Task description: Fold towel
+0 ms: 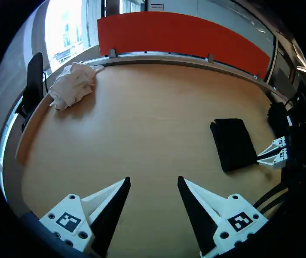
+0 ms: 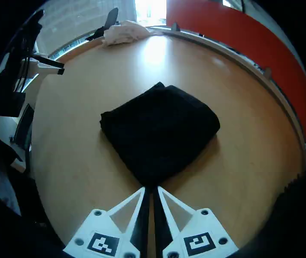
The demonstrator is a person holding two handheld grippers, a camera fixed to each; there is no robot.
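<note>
Towel (image 2: pixel 161 129), black, folded down to a thick squarish packet, lying flat on wooden surface (image 2: pixel 88 172). Right tool (image 2: pixel 152 189) closed to a narrow slit, tips right at the packet's near corner; cannot tell whether any cloth is pinched between them. Left tool (image 1: pixel 153 178) spread wide over bare wood, well apart from the towel, holding nothing. White crumpled cloth (image 1: pixel 73 85) heaped at the far corner, near red partition (image 1: pixel 174 36). Looks like the tail end of folding: last fold laid, corner being squared or let go. Next, probably: open the right tool, draw straight back without dragging that corner loose, leave the packet tidy.
</note>
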